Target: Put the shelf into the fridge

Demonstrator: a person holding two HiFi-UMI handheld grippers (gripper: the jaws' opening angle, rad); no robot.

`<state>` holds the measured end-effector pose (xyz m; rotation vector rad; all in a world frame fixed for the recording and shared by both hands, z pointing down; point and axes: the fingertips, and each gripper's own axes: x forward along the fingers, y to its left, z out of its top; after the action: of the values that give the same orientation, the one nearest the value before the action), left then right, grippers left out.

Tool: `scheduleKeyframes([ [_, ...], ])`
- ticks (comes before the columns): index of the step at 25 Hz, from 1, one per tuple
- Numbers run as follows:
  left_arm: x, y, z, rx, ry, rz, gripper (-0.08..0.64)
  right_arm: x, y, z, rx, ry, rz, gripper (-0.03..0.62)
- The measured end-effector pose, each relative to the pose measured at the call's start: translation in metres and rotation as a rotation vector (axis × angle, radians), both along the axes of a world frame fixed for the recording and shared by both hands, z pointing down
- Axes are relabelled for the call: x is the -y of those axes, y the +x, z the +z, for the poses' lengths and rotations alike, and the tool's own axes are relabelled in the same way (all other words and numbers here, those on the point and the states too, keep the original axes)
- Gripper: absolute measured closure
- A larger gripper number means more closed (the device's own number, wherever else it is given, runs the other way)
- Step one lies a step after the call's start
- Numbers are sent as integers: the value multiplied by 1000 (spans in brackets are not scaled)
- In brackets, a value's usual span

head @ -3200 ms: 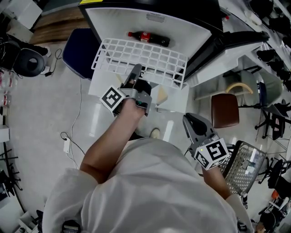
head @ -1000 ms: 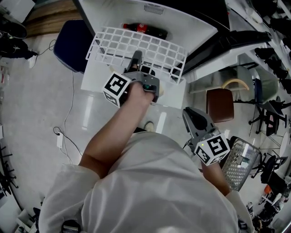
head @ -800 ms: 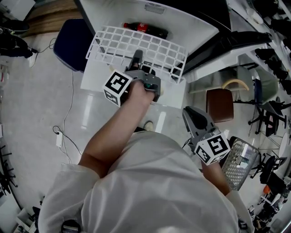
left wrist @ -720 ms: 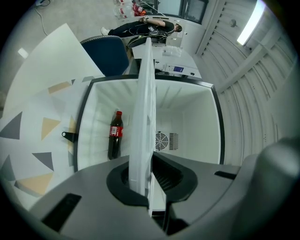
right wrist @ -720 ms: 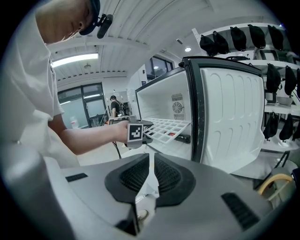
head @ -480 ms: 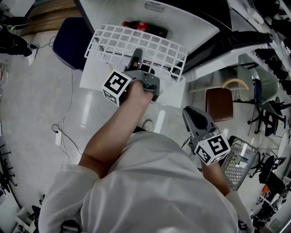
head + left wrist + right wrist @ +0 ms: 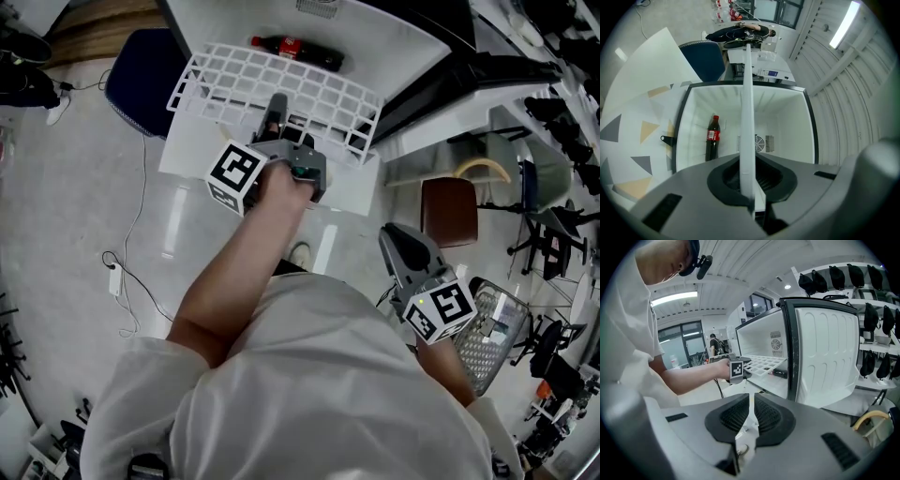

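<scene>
One white lattice shelf, flat, rim clamped tight in my left gripper at fridge mouth; right gripper closed, empty.

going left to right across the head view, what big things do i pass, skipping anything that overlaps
navy chair → white shelf → brown stool → metal mesh basket
</scene>
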<state>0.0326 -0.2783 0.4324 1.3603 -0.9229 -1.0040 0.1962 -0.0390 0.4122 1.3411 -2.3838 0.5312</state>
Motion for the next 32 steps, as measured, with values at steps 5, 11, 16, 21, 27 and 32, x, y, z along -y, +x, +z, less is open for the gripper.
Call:
scheduleKeyframes([
  [5, 3, 1, -2, 7, 8, -26, 523, -6, 2, -1, -11, 1, -11, 549],
  [11, 6, 3, 1, 11, 12, -51, 524, -14, 13, 1, -18, -10, 0, 549],
  [16, 14, 8, 1, 21, 9, -49, 523, -13, 18, -1, -15, 0, 0, 549],
  [21, 18, 7, -2, 43, 21, -30, 523, -11, 20, 1, 2, 14, -1, 549],
  [27, 23, 17, -2, 43, 16, 25, 523, -4, 15, -2, 8, 26, 5, 549],
  [32, 31, 19, -1, 42, 15, 55, 523, 4, 11, -4, 24, 41, 15, 549],
])
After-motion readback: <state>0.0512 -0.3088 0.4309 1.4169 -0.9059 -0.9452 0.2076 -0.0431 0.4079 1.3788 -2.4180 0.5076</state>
